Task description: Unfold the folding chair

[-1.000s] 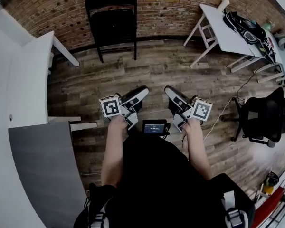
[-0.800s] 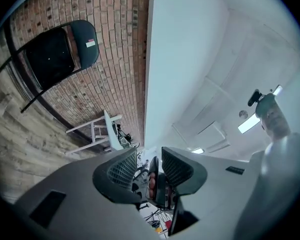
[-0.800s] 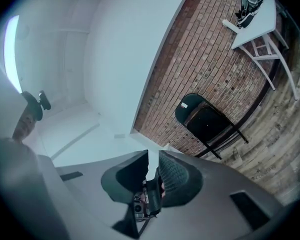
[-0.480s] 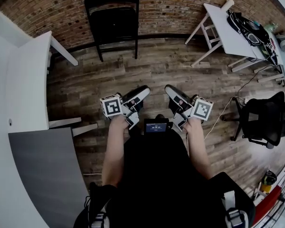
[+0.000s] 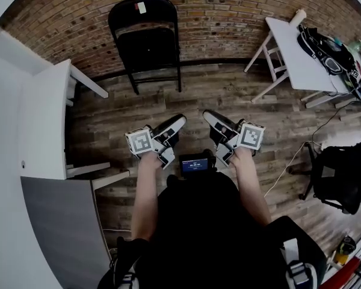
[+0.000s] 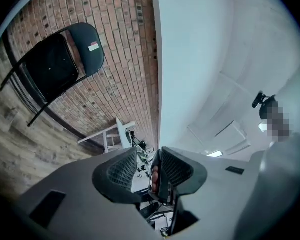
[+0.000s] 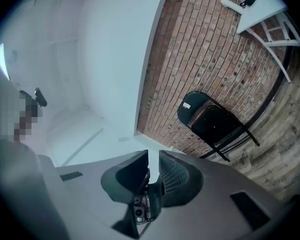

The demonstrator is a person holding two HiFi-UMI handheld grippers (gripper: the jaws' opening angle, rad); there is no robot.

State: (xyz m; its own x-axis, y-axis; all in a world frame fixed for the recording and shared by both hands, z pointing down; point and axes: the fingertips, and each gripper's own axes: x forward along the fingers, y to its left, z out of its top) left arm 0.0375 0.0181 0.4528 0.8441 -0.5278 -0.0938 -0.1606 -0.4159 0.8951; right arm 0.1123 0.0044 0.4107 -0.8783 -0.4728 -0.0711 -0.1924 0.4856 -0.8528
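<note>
A black folding chair (image 5: 145, 38) leans folded against the brick wall at the top of the head view, with a small white label on its backrest. It also shows in the left gripper view, chair (image 6: 52, 66), and in the right gripper view, chair (image 7: 215, 121). My left gripper (image 5: 179, 121) and right gripper (image 5: 207, 115) are held level side by side in front of me, both pointing toward the chair and well short of it. The left gripper (image 6: 150, 156) has a plain gap between its jaws. The right gripper (image 7: 153, 159) shows a narrow gap. Neither holds anything.
A white table (image 5: 45, 119) stands at the left, with a grey surface (image 5: 60, 233) nearer me. A white trestle table (image 5: 295, 47) carrying a black bag (image 5: 328, 50) is at the right, and a black office chair (image 5: 343, 173) lower right. Wooden floor (image 5: 186, 95) lies between me and the chair.
Both grippers and I have moved forward over the floor toward the folded chair, which now sits nearer in the head view. The jaws look unchanged.
</note>
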